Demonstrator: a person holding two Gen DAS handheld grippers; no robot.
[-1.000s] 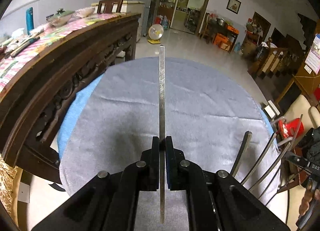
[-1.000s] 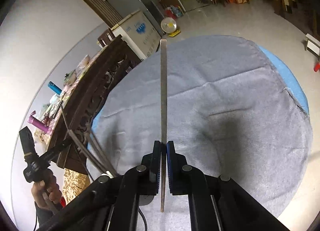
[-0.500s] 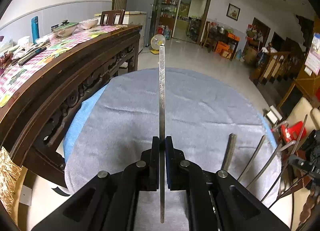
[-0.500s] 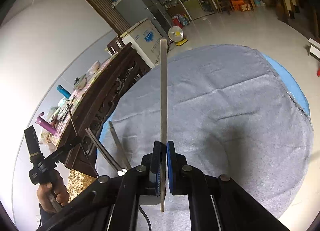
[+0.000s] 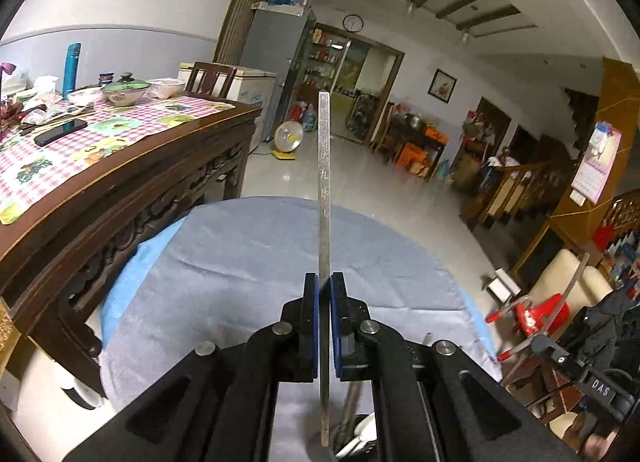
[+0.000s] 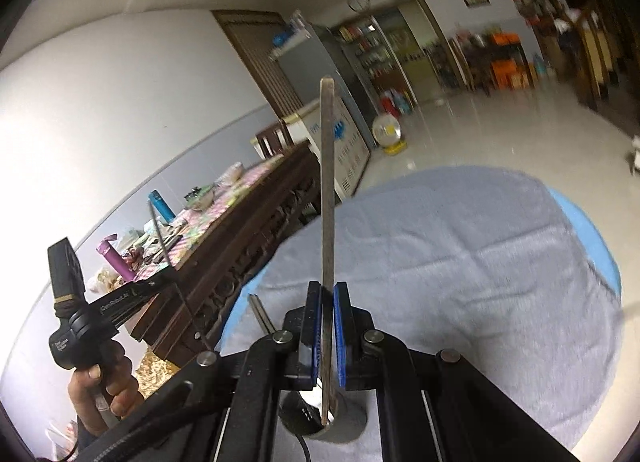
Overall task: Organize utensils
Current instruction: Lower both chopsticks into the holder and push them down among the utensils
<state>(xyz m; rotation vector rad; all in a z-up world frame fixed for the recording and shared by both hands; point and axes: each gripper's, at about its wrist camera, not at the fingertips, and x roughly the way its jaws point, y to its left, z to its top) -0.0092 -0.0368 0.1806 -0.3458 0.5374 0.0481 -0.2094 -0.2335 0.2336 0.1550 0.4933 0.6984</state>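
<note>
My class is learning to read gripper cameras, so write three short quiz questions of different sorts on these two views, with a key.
1. True or false: the left gripper is shut on a flat metal utensil handle.
2. What covers the round table under both grippers?
A. grey cloth
B. newspaper
C. checked plastic
3. Fill in: in the right wrist view, the person's hand grips the left gripper's ____.

Key: 1 true. 2 A, the grey cloth. 3 handle; the right gripper is likewise shut on a metal strip.
</note>
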